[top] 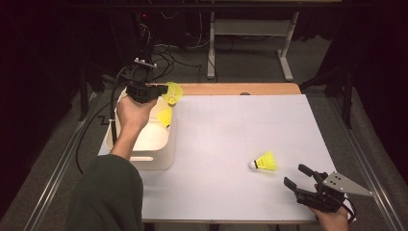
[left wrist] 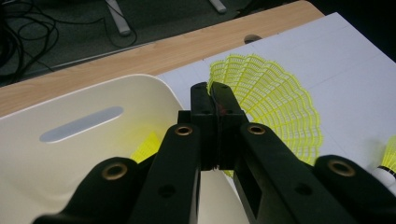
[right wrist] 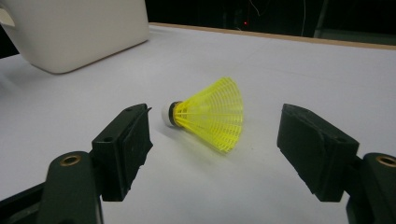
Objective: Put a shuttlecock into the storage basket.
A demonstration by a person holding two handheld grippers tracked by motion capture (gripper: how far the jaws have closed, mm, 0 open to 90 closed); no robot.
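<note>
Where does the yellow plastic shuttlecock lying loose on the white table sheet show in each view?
High view: yellow plastic shuttlecock lies on its side, lower right of the white sheet, just ahead of the right gripper.
Left gripper view: at the right edge, low, cut off by the frame.
Right gripper view: centre, between and beyond the open jaws, cork pointing left.
Shared landmark: the cream plastic bin.

Open white bench [top: 226, 144] is lying between the cream bin [top: 163, 154] and the lone shuttlecock [top: 264, 161]; the bin's walls are blocking the left edge.
</note>
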